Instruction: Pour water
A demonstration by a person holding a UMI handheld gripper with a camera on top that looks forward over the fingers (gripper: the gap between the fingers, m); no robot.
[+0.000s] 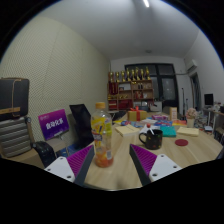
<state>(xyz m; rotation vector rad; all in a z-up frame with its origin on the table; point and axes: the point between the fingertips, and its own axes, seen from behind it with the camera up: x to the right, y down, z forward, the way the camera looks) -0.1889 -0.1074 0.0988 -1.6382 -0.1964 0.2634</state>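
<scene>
While the gripper (115, 165) stands wide open above the table (120, 172), the bottle (102, 135) rests upright between its fingers, and a black mug (151, 138) stands beyond.

One bottle (101, 133) with a yellow label, one black mug (152, 138), one red coaster (182, 142), one purple sign (54, 124).

gripper (112, 165) | two white fingers, angular wedge shape | purple pads (78, 160) on inner faces | small dark triangular patterning on pads | dark edging near bases
</scene>
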